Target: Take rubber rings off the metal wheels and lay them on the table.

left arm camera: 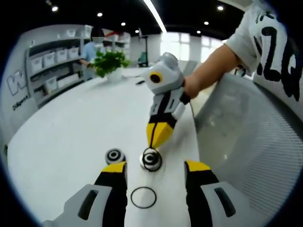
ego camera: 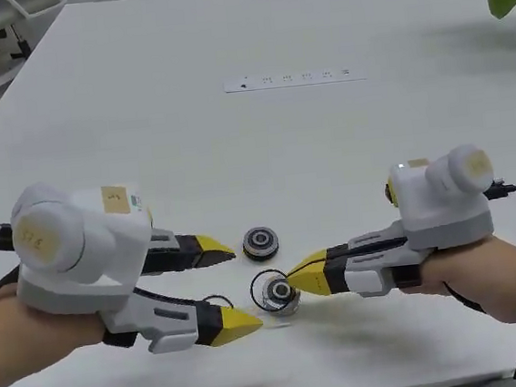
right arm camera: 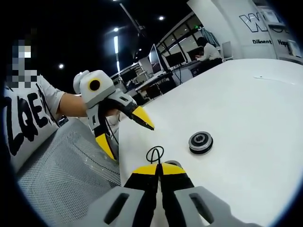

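In the head view, the left gripper (ego camera: 230,284) sits at the lower left with its claw spread wide, and a loose ring (ego camera: 218,297) lies on the white table (ego camera: 263,147) between its tips. From the right, the right gripper (ego camera: 295,279) reaches in with its claw pressed together on the pinched ring (ego camera: 254,285), which loops beside the front wheel (ego camera: 278,292). The back wheel (ego camera: 260,242) stands just above it in the frame. In the left gripper view, the loose ring (left arm camera: 131,197) lies at bottom centre between the spread tips of the left gripper (left arm camera: 155,166). The front wheel (left arm camera: 151,160) is above it, under the right gripper (left arm camera: 158,137), and the back wheel (left arm camera: 115,155) is to its left. In the right gripper view, the right gripper (right arm camera: 159,169) nips the pinched ring (right arm camera: 148,154) at lower centre. The back wheel (right arm camera: 200,141) lies to the right, and the left gripper (right arm camera: 129,139) gapes at centre left.
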Available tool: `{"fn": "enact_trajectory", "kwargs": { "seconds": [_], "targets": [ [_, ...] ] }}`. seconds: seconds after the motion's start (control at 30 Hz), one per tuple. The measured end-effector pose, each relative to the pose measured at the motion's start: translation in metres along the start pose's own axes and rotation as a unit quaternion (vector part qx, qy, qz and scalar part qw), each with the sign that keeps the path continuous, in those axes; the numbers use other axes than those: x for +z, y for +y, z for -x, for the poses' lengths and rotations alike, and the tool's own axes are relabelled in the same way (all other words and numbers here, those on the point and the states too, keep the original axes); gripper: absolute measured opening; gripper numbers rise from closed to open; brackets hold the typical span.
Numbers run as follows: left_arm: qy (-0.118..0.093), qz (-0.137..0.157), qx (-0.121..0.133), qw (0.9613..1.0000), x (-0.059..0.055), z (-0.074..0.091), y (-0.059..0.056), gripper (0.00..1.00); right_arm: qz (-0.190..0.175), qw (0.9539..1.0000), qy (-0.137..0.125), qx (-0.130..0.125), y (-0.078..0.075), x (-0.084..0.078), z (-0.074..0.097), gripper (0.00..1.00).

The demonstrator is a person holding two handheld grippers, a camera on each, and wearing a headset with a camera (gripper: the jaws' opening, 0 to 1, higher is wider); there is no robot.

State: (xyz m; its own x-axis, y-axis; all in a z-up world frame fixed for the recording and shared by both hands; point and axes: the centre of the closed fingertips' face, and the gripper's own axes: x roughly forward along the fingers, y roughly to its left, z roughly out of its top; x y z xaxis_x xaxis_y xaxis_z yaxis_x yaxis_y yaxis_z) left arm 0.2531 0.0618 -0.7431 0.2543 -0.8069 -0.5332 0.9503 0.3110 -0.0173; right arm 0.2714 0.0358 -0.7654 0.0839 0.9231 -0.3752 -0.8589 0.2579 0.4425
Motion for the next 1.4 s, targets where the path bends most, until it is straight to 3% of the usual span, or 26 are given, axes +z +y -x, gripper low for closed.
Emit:
{"fn": "enact_trajectory", "kwargs": {
  "seconds": [0.83,1.4],
  "targets": [
    [-0.001,0.019,0.035,0.9992,-0.013,0.028,0.008,0.57,0.020,0.9996,0.008,0.018,0.010,0.010,-0.008,0.00],
    [0.002,0.026,0.053,0.9983,-0.022,0.045,0.013,0.58,0.027,0.9989,0.014,0.036,0.017,0.019,-0.023,0.00]
  ]
}}
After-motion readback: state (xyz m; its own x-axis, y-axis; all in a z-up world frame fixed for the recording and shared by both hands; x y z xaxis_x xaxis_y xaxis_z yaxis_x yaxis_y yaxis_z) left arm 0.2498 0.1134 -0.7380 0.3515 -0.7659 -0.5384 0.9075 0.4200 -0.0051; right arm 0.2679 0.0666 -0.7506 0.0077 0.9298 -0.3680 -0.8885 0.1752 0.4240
